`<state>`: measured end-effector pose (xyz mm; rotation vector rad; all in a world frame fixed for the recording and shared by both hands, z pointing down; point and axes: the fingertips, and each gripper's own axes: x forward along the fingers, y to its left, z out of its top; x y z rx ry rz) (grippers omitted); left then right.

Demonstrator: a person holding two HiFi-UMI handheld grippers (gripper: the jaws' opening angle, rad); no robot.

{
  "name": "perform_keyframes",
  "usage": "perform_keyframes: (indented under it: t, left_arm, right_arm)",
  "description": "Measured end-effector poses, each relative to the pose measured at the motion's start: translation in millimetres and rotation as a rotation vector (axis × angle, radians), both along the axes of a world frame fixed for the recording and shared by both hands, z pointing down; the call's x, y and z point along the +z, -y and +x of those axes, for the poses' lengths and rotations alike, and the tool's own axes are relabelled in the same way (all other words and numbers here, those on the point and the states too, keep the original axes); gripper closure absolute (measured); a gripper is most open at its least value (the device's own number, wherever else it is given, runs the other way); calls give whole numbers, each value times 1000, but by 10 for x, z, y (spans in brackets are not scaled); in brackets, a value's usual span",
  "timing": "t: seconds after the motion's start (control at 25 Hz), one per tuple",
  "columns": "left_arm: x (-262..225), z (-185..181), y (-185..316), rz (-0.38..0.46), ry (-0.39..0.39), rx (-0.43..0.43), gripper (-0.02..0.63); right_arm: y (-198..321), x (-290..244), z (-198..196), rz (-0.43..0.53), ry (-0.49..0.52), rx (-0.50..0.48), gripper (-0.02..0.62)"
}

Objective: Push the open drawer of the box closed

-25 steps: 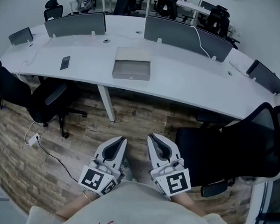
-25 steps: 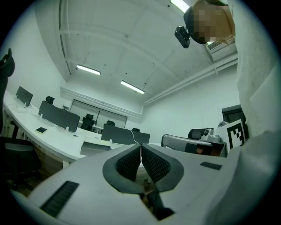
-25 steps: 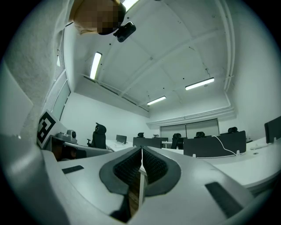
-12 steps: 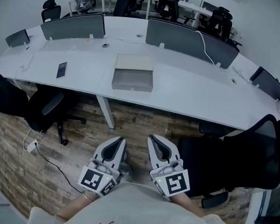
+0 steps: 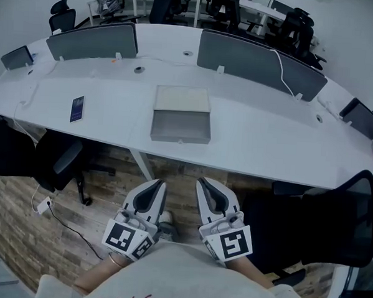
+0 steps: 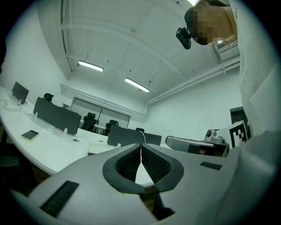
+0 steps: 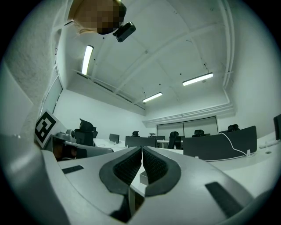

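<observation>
A grey box [image 5: 182, 100] sits on the curved white desk [image 5: 256, 133], its open drawer [image 5: 181, 127] pulled out toward me. Both grippers are held low and side by side over the wooden floor, short of the desk edge and pointing at the box. My left gripper [image 5: 158, 184] is shut with nothing in it, and its ribbed pads [image 6: 131, 160] meet at the tip. My right gripper [image 5: 203, 183] is shut and empty too. In the right gripper view the box [image 7: 145, 178] shows small, just below the closed tips [image 7: 142, 149].
A phone [image 5: 77, 108] lies on the desk to the left of the box. Grey divider screens [image 5: 92, 39] stand along the desk's far side. A black chair [image 5: 329, 215] is close on my right, another [image 5: 51, 163] is on the left, and a desk leg [image 5: 140, 163] stands ahead.
I have come closer to the desk: the box and the desk edge now sit lower and larger in the head view. Both grippers stayed shut and side by side.
</observation>
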<state>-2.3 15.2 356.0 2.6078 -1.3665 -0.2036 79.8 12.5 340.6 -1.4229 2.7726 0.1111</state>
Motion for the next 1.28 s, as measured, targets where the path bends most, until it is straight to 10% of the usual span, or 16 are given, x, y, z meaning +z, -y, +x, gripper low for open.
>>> perform_keyframes:
  t: [1.28]
  left_arm:
    - [192, -495, 1348, -49, 5, 65, 588]
  right_arm:
    - [1613, 1237, -385, -339, -70, 149, 572]
